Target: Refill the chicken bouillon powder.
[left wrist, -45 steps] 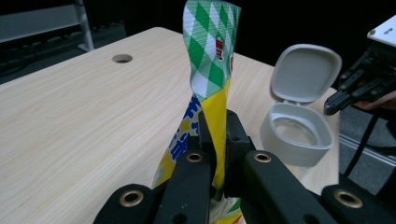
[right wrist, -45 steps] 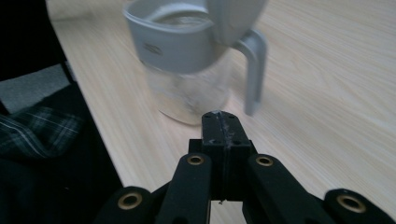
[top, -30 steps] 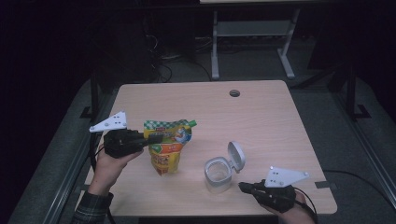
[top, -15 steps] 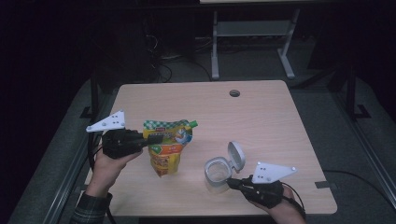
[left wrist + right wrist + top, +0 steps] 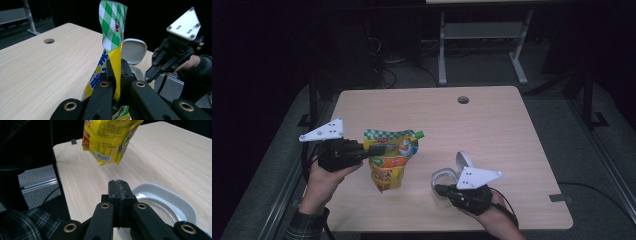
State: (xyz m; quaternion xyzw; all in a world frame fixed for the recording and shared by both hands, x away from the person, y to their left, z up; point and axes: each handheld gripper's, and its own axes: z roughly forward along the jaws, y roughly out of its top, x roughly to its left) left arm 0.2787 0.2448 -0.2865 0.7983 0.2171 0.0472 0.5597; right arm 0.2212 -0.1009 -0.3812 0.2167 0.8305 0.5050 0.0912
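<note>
Yellow foil refill pouch with green-checked top and green spout [image 5: 390,159] hangs clear of the light wooden table [image 5: 492,130], pinched at its sealed upper edge by the left gripper [image 5: 114,75], probably to keep it upright for pouring. Right of the pouch, the right gripper [image 5: 118,187], jaws clenched and empty, hovers at the open white lidded container [image 5: 451,175].

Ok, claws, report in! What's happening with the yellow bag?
Left claw shut on yellow bag, lifted off table. Right claw shut, empty, over the open white container. Nothing in the way.
</note>
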